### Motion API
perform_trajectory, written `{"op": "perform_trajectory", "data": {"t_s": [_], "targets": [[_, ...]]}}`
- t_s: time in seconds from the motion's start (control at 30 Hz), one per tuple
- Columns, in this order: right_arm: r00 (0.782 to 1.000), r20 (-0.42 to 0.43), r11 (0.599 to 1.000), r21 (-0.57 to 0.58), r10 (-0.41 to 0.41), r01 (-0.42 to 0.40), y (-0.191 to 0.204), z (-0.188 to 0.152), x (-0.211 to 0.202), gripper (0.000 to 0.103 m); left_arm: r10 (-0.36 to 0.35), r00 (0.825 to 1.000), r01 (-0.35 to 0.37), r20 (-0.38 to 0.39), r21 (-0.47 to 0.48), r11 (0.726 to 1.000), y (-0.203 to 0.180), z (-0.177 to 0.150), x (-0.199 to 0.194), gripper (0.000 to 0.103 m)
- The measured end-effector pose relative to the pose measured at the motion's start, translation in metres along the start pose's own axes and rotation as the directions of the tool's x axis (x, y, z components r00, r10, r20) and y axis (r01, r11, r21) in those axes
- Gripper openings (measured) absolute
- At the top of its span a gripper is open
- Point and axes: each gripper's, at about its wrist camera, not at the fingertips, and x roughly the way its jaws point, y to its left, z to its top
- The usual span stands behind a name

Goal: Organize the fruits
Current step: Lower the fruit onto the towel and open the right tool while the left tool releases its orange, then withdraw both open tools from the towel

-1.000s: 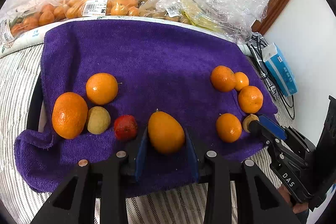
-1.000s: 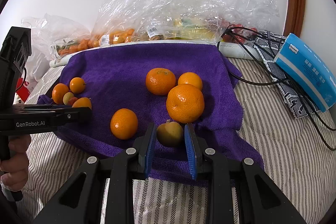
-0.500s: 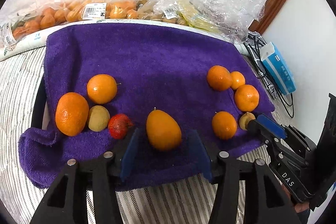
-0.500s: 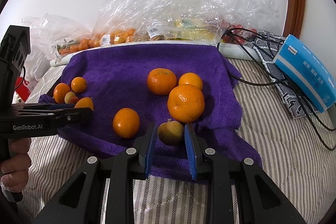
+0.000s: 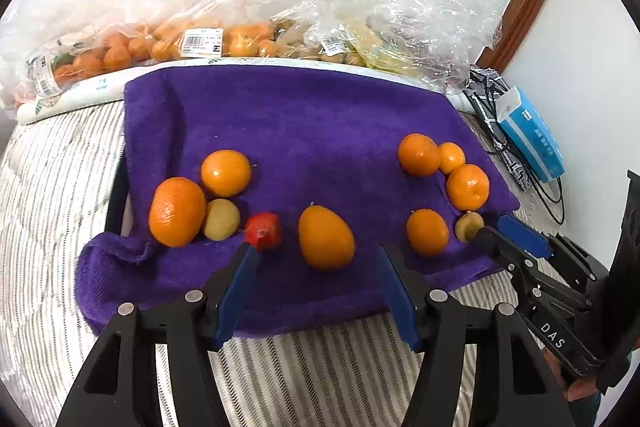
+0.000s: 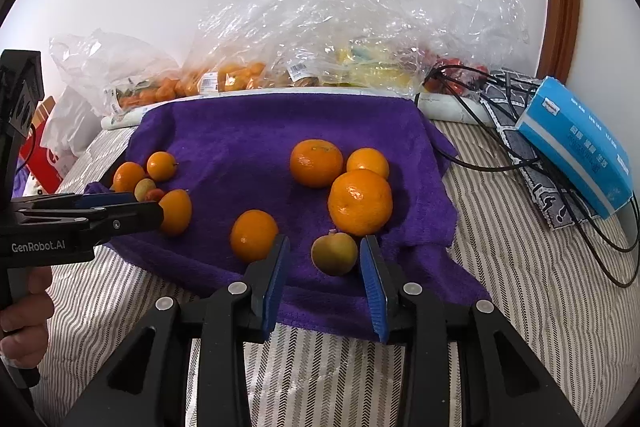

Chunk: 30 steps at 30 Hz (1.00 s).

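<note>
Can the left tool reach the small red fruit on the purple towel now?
Probably yes: the small red fruit lies just beyond the opening left tool's left fingertip, uncovered.

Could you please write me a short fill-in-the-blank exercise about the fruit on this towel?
1. All the loose fruit lies on a ___ towel.
2. Between the left gripper pads sits an oval ___ fruit.
3. The fruit between the right gripper pads is ___ than the mandarin behind it.
4. The tissue box is ___.

Missing words: purple; orange; smaller; blue
</note>
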Motion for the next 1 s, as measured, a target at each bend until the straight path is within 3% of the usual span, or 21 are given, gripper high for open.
{"op": "perform_trajectory", "data": {"t_s": [0.47,1.0], "targets": [[1.0,-0.007,0.999,-0.028,-0.021,0.021,0.014,0.002,0.003,0.041,0.139,0.987,-0.142,0.086,0.026,0.99,0.013,-0.005,-0.014,0.06],[0.999,0.006,0.998,-0.009,-0.054,0.054,0.018,0.014,-0.01,0.045,0.173,0.978,-0.174,0.118,-0.005,0.985,0.018,-0.007,-0.034,0.06]]}}
